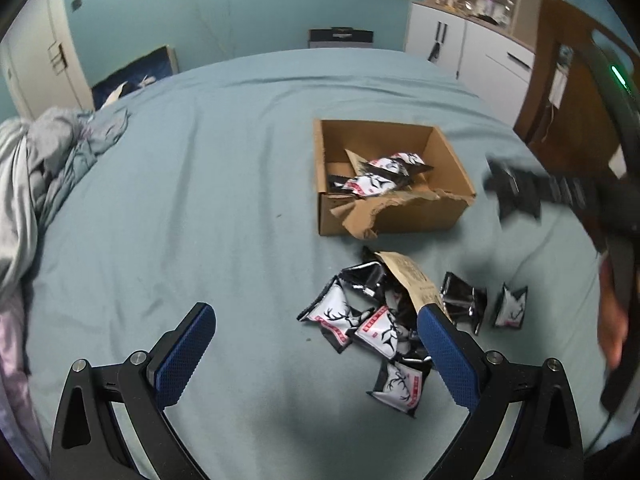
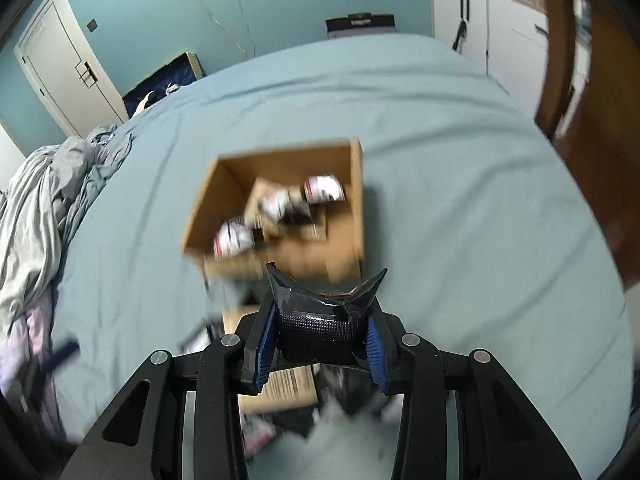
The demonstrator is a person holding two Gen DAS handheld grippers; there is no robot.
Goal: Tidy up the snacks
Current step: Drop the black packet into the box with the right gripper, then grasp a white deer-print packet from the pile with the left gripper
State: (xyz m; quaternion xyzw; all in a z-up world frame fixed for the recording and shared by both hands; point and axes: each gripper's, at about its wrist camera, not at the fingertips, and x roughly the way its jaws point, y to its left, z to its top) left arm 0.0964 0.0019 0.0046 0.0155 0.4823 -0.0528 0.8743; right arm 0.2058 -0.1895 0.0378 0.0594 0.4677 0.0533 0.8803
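A torn cardboard box (image 1: pixel 448 148) sits on the blue bed sheet with a few black-and-white snack packets (image 1: pixel 380 178) inside. In front of it lies a loose pile of several packets (image 1: pixel 360 320) around a brown paper bag (image 1: pixel 412 276). My left gripper (image 1: pixel 316 332) hangs open above the sheet, its right finger over the pile's edge, nothing between the pads. My right gripper (image 2: pixel 322 320) is shut on a black snack packet (image 2: pixel 320 304), raised just short of the box (image 2: pixel 356 184). It shows blurred at the right of the left wrist view as the right gripper (image 1: pixel 516 192).
Crumpled grey bedding (image 1: pixel 44 160) is heaped on the bed's left side. A wooden door (image 1: pixel 568 80) and white cabinets (image 1: pixel 472 48) stand to the right. A dark box (image 1: pixel 340 38) sits beyond the far edge. A hand (image 1: pixel 612 320) shows at the right edge.
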